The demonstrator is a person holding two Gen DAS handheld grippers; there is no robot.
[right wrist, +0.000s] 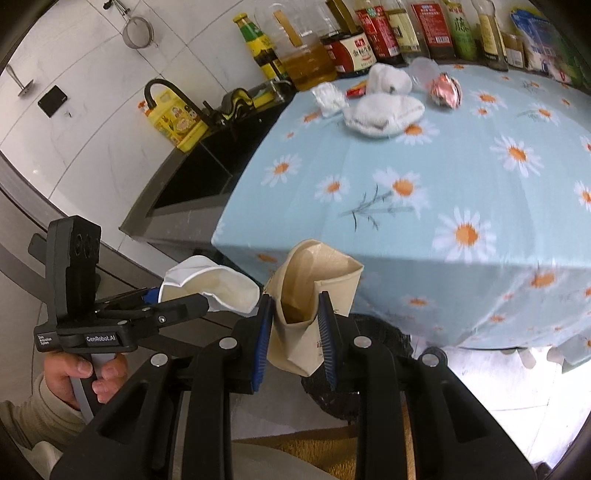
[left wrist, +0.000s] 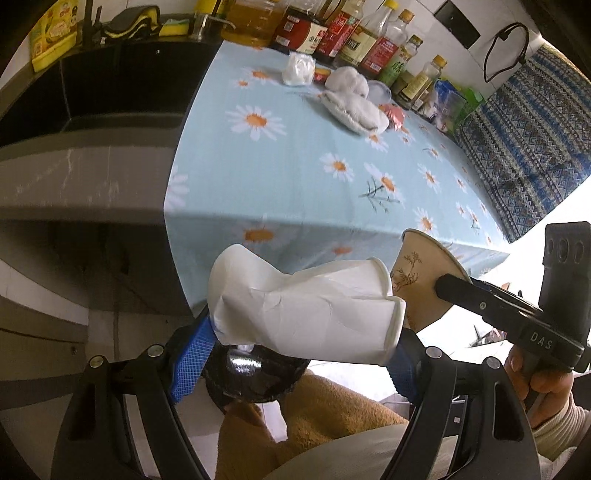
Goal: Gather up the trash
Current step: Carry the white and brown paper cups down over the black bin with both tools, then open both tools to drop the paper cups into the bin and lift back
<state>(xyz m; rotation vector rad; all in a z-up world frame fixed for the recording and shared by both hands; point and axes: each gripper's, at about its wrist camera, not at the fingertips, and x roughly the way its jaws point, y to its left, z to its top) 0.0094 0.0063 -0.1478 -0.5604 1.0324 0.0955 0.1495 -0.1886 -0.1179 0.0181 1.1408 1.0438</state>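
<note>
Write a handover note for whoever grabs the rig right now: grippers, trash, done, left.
Left gripper: shut on a crushed white paper cup.
Right gripper: shut on a crushed tan paper cup.
Both are held off the front edge of the daisy tablecloth, above a black-lined bin below; neither is dropped yet.
Left on the table, at the far end by the bottles: white crumpled wads, a clear plastic piece, a pink foil wrapper, a small red item.
Next, probably: release both cups into the bin, then go back for the rest.
</note>
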